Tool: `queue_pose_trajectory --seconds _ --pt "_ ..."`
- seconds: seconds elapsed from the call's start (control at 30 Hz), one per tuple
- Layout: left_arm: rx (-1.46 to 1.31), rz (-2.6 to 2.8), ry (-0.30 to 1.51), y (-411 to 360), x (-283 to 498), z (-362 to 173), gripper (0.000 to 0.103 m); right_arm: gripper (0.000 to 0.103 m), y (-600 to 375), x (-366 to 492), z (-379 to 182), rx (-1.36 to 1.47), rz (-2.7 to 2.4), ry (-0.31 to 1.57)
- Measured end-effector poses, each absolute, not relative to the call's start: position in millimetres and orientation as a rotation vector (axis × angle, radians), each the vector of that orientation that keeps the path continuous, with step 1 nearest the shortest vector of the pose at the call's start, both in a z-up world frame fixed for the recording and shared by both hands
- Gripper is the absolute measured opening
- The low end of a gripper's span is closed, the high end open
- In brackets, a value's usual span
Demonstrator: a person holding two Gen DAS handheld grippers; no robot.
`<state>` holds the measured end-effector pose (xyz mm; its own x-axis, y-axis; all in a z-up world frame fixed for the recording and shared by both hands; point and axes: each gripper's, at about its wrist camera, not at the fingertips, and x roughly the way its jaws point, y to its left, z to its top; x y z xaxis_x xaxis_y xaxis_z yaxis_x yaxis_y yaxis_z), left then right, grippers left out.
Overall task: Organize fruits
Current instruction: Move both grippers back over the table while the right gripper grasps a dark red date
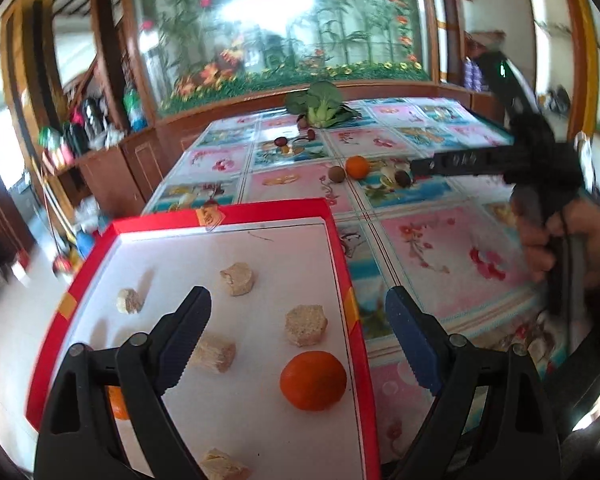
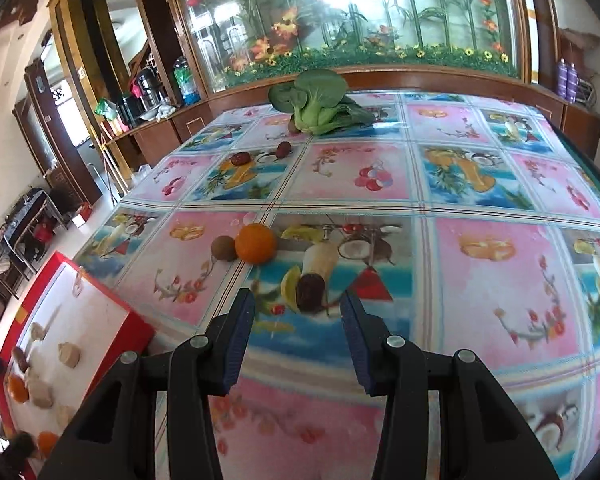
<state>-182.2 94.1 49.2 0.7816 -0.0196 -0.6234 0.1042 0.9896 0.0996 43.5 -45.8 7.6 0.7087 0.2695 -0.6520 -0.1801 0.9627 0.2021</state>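
A red-rimmed white tray [image 1: 332, 240] sits at the table's near left and holds an orange [image 1: 313, 381], a second orange [image 1: 117, 404] behind my finger, and several beige chunks [image 1: 306, 325]. My left gripper [image 1: 297, 326] is open and empty above the tray. My right gripper [image 2: 297, 312] is open and empty, just short of a dark red date [image 2: 310, 290]. Beyond it lie an orange [image 2: 255, 243] and a brown round fruit [image 2: 223, 248]. Two more dates [image 2: 241, 158] lie farther back. The right gripper also shows in the left wrist view [image 1: 416, 166].
A green leafy vegetable [image 2: 320, 104] lies at the table's far edge, with a small brown fruit beside it. The table has a flowered plastic cloth [image 2: 480, 280]. A wooden cabinet and a flower mural stand behind. The tray also shows in the right wrist view [image 2: 135, 320].
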Motion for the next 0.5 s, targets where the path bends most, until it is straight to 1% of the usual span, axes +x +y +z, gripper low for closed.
queue_pose_trajectory --seconds 0.1,0.13,0.17,0.2,0.23,0.27,0.3,0.33,0.37,0.5 --pt "0.120 -0.042 0.643 98 -179 66 0.089 0.044 -44 54 4 0.133 0.248 0.764" --pt "0.134 -0.030 0.623 98 -176 76 0.092 0.043 -43 56 3 0.130 0.249 0.768" --pt "0.142 -0.016 0.617 97 -171 81 0.098 0.039 -42 58 2 0.126 0.250 0.776" --pt "0.147 -0.002 0.615 96 -164 86 0.099 0.035 -42 60 0 0.122 0.252 0.785" --pt "0.146 0.008 0.622 94 -153 92 0.099 0.033 -43 63 -2 0.123 0.255 0.796" --pt "0.143 0.008 0.631 94 -145 95 0.099 0.029 -43 66 -4 0.127 0.262 0.816" --pt "0.138 0.004 0.647 91 -135 97 0.099 0.022 -43 69 -7 0.125 0.266 0.836" --pt "0.133 -0.005 0.663 88 -124 99 0.099 0.020 -44 70 -7 0.124 0.268 0.843" --pt "0.131 -0.013 0.679 84 -111 99 0.099 0.016 -45 70 -7 0.116 0.274 0.840" --pt "0.136 -0.024 0.726 69 -71 91 0.099 0.016 -57 71 -5 0.091 0.267 0.840"
